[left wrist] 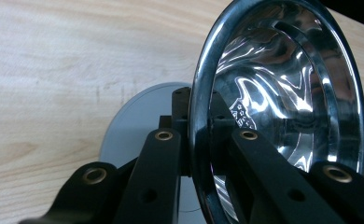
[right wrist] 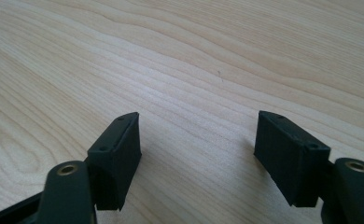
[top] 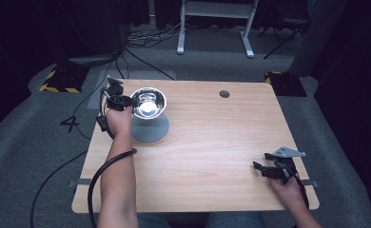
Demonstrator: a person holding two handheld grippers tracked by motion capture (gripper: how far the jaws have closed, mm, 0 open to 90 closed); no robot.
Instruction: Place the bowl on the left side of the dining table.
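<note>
A shiny steel bowl (top: pixel 148 102) hangs just above a round grey disc (top: pixel 150 129) at the table's back left. My left gripper (top: pixel 124 101) is shut on the bowl's left rim. In the left gripper view the bowl (left wrist: pixel 283 88) stands tilted on edge, its rim pinched between the two black jaws, with the grey disc (left wrist: pixel 133 126) on the wood below it. My right gripper (top: pixel 260 169) rests near the table's front right edge, held by a hand. Its jaws stand wide apart in the right gripper view, right gripper (right wrist: pixel 196 140), with bare wood between them.
The wooden table (top: pixel 212 142) has a small round cable hole (top: pixel 224 94) at the back. A black cable (top: pixel 98 180) trails from the left gripper over the front left edge. White desk legs (top: pixel 181 28) and floor cables lie beyond the table.
</note>
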